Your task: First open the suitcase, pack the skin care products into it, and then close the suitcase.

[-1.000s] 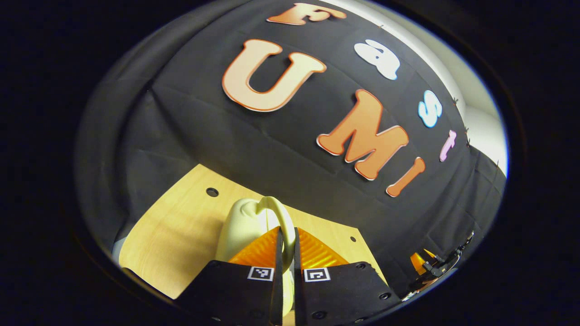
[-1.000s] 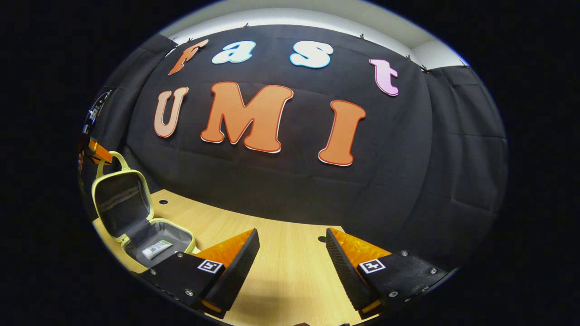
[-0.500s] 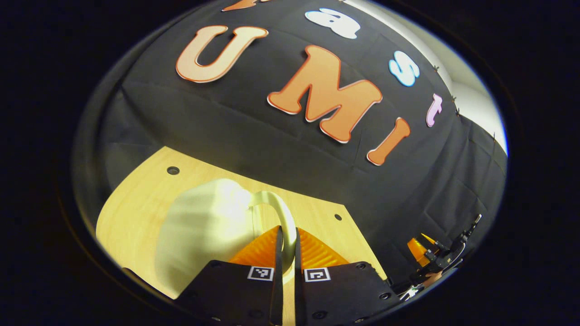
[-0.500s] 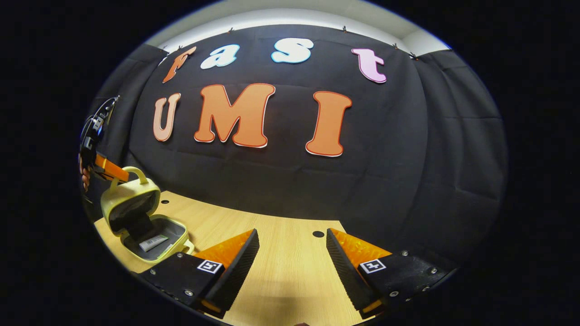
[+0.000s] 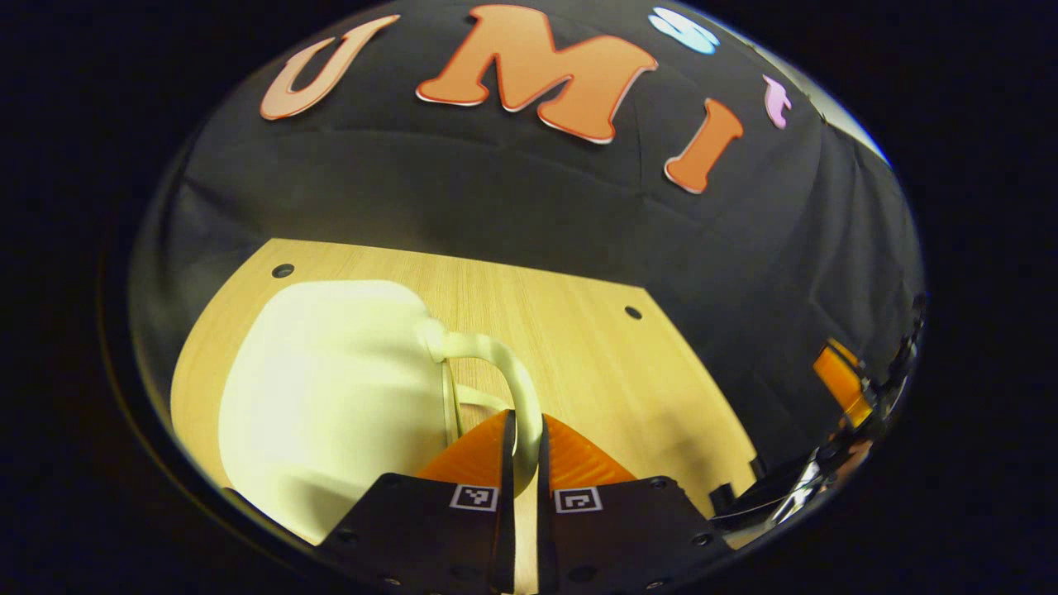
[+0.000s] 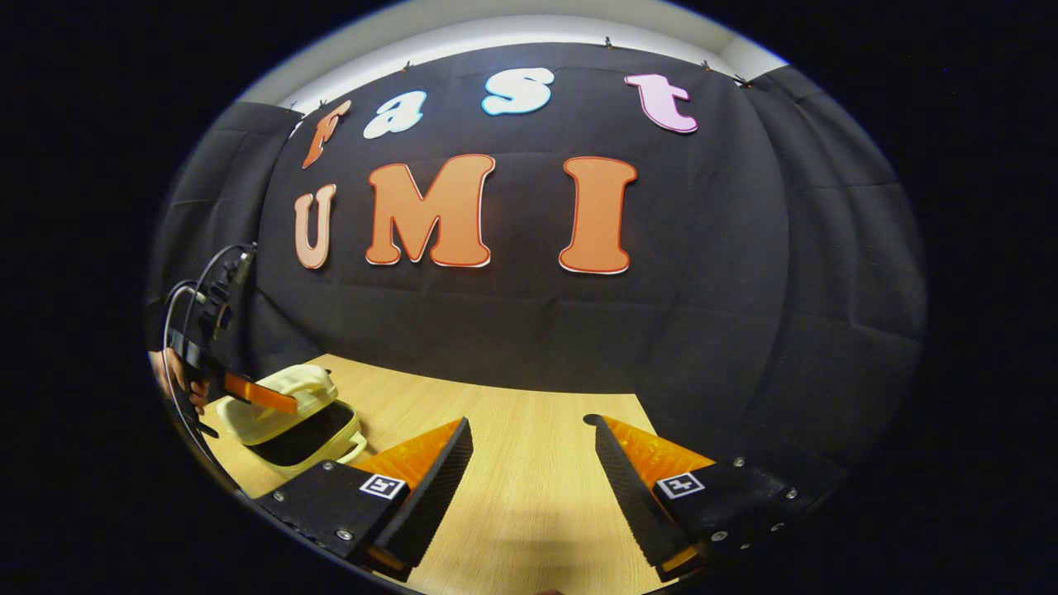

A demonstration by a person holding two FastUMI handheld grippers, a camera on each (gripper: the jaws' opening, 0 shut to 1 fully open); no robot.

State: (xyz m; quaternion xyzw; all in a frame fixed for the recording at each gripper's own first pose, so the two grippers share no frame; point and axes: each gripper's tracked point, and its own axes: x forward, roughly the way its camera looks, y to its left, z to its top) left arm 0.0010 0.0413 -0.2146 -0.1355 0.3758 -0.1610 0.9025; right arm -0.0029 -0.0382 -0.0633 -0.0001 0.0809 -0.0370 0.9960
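A small pale yellow suitcase [image 5: 331, 397] lies on the wooden table, its lid lowered almost onto the base. My left gripper [image 5: 521, 450] is shut on the lid's curved handle [image 5: 508, 372]. In the right gripper view the same suitcase [image 6: 293, 417] sits at the far left with a dark gap under its lid, and the left gripper [image 6: 260, 395] with a hand behind it holds the lid. My right gripper [image 6: 529, 463] hovers open over the table with nothing between its fingers. The suitcase contents are hidden by the lid.
The light wooden table [image 6: 512, 504] has small round holes [image 5: 633, 312] near its back edge. Black cloth walls close in behind and at both sides. The right gripper [image 5: 843, 384] appears at the far right in the left gripper view.
My left gripper swung the lid down from upright to nearly flat, covering the tube inside. The right gripper stayed open in about the same place.
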